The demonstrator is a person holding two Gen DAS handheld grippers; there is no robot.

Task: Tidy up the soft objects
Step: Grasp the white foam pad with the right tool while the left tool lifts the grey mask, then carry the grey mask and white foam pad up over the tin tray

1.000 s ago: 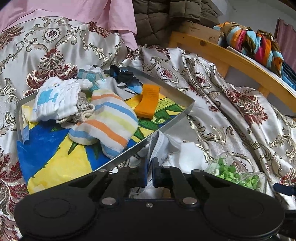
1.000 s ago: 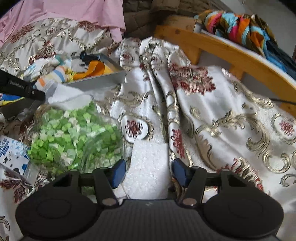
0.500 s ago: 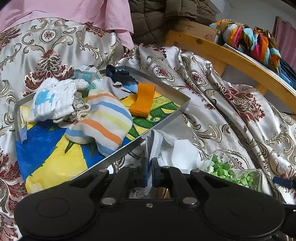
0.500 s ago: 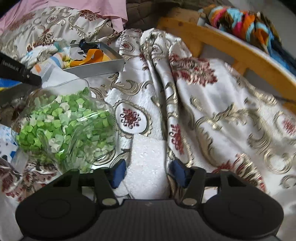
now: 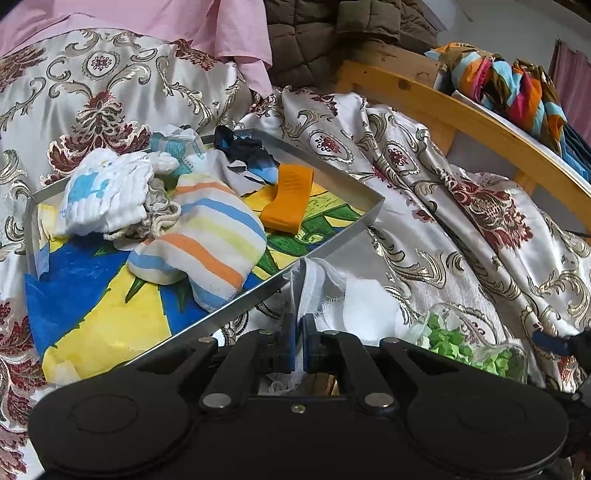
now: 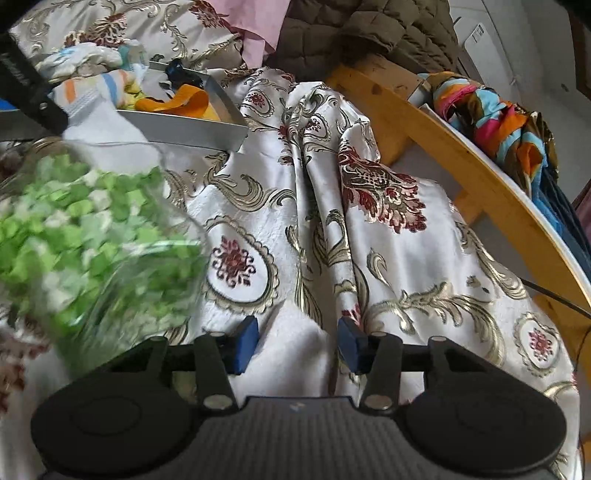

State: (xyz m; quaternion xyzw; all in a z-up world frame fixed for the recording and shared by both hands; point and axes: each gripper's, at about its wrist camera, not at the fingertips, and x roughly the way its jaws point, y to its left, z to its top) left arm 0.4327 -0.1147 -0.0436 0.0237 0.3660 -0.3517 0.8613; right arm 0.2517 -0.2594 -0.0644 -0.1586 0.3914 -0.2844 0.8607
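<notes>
My left gripper (image 5: 298, 332) is shut on a white gauze cloth (image 5: 332, 295), held just outside the near right rim of a metal tray (image 5: 332, 240). The tray holds a striped towel (image 5: 207, 240), a white and blue cloth (image 5: 107, 195), an orange band (image 5: 288, 199) and a dark cloth (image 5: 243, 147). My right gripper (image 6: 297, 341) is open over the patterned bedspread (image 6: 388, 240), with a white cloth (image 6: 295, 350) between its fingers. The tray also shows in the right wrist view (image 6: 192, 129).
A clear bag of green paper pieces (image 6: 85, 229) lies left of the right gripper and shows in the left wrist view (image 5: 469, 343). A wooden bed rail (image 5: 461, 114) runs along the right with a colourful scarf (image 5: 517, 88) on it. Pink cloth (image 5: 184, 22) and a brown jacket (image 5: 314, 33) lie behind.
The left gripper has lifted the white gauze cloth slightly towards the tray. The right wrist view has shifted, so the green bag now appears closer and further left.
</notes>
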